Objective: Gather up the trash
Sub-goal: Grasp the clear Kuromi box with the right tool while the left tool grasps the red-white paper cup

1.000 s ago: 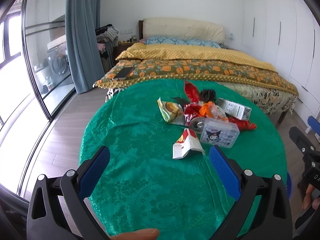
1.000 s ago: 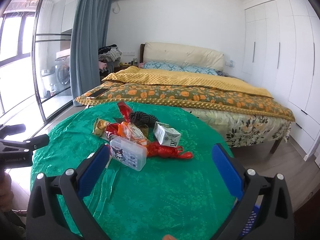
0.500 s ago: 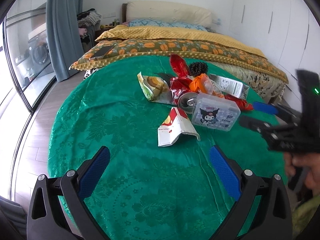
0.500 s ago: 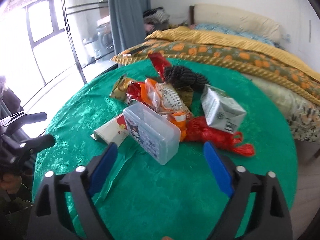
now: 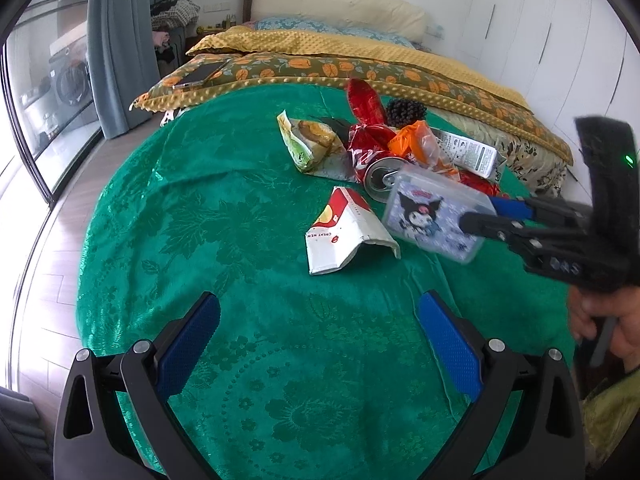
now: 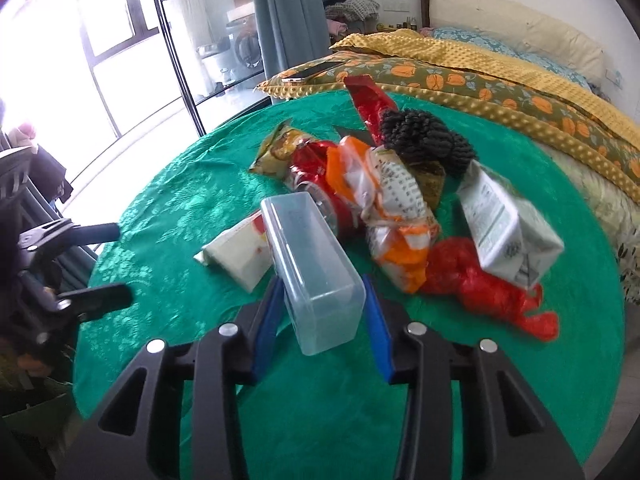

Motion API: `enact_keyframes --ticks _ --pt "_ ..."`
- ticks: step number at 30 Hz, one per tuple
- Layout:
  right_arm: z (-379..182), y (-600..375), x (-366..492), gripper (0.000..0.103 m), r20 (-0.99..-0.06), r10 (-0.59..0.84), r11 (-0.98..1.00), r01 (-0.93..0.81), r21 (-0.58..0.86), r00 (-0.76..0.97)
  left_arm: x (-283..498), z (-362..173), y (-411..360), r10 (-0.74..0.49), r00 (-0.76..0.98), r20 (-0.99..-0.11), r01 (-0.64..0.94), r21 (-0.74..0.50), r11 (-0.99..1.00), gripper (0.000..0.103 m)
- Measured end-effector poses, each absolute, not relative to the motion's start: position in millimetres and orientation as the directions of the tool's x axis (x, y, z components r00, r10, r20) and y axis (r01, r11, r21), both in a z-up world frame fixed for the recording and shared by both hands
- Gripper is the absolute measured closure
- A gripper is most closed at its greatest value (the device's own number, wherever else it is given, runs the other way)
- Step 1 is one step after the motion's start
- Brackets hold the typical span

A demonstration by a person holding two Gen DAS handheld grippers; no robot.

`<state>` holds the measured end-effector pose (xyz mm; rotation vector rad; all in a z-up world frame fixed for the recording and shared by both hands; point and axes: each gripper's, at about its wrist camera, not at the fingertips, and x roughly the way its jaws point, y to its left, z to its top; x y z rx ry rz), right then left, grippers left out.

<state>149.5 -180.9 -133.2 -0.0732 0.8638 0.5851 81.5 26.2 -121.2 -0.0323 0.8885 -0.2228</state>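
With the trash pile (image 6: 384, 200) uncleared on the green table (image 5: 200, 220), the right gripper (image 6: 324, 320), jaws just closing, clamps a clear plastic box (image 6: 316, 268); the left gripper (image 5: 320, 336) gapes empty.

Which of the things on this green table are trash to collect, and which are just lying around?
Trash:
red and white carton
crushed red can
snack wrapper
orange wrapper
milk carton
red plastic bag

Lying about:
phone on the bed
black beaded thing
clear plastic box, possibly, now in the right tool
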Motion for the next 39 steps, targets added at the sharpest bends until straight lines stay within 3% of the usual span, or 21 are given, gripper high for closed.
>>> enact_keyframes --ticks 4,11,14,20,21,23,24,25,30,31,33,37,38,39 --pt "-132 -212 121 0.065 -0.707 0.494 0.863 -0.382 0.329 0.506 88 -119 18 -0.245 0.617 -0.748 0.209 -0.144 0.967 0.004" --pt "-159 -305 85 0.065 -0.647 0.542 0.784 -0.046 0.619 0.537 125 -123 -18 -0.207 0.637 -0.742 0.248 -0.056 0.967 0.006" --pt "-167 -326 82 0.062 -0.646 0.535 0.749 0.048 0.661 0.545 146 -139 -24 -0.174 0.612 -0.772 0.236 -0.032 0.971 0.015" --pt "-167 -349 83 0.052 -0.734 0.390 0.825 0.142 0.546 0.557 166 -157 -14 -0.238 0.559 -0.794 0.234 -0.125 0.964 0.048" --pt "-164 -349 84 0.050 -0.741 0.368 0.844 0.134 0.520 0.561 165 -157 -14 -0.250 0.561 -0.789 0.248 -0.128 0.960 0.058" --pt "-152 -339 83 0.037 -0.749 0.327 0.898 0.056 0.436 0.577 160 -155 -16 -0.253 0.567 -0.784 0.279 -0.106 0.954 0.063" --pt "-149 -334 81 0.021 -0.748 0.330 0.910 0.015 0.414 0.576 158 -154 -16 -0.258 0.568 -0.781 0.293 -0.101 0.951 0.067" --pt "-146 -324 84 0.015 -0.756 0.351 0.921 -0.056 0.386 0.553 154 -153 -16 -0.274 0.562 -0.780 0.314 -0.104 0.944 0.069" --pt "-150 -285 92 0.017 -0.810 0.293 0.954 -0.210 0.214 0.508 124 -145 -17 -0.362 0.510 -0.780 0.402 -0.156 0.902 0.071" --pt "-150 -277 91 0.028 -0.817 0.274 0.958 -0.223 0.183 0.507 119 -144 -19 -0.366 0.506 -0.781 0.415 -0.152 0.897 0.070" --pt "-152 -267 88 0.039 -0.835 0.243 0.961 -0.239 0.138 0.494 103 -143 -22 -0.371 0.495 -0.786 0.447 -0.136 0.884 0.067" --pt "-150 -259 77 0.038 -0.857 0.279 0.952 -0.240 0.188 0.433 85 -144 -25 -0.369 0.490 -0.790 0.471 -0.116 0.874 0.058" --pt "-148 -257 77 0.036 -0.863 0.278 0.953 -0.237 0.191 0.423 84 -145 -26 -0.365 0.492 -0.791 0.474 -0.109 0.874 0.056" --pt "-146 -257 75 0.026 -0.865 0.271 0.955 -0.231 0.186 0.422 83 -145 -27 -0.363 0.492 -0.792 0.474 -0.106 0.874 0.055"
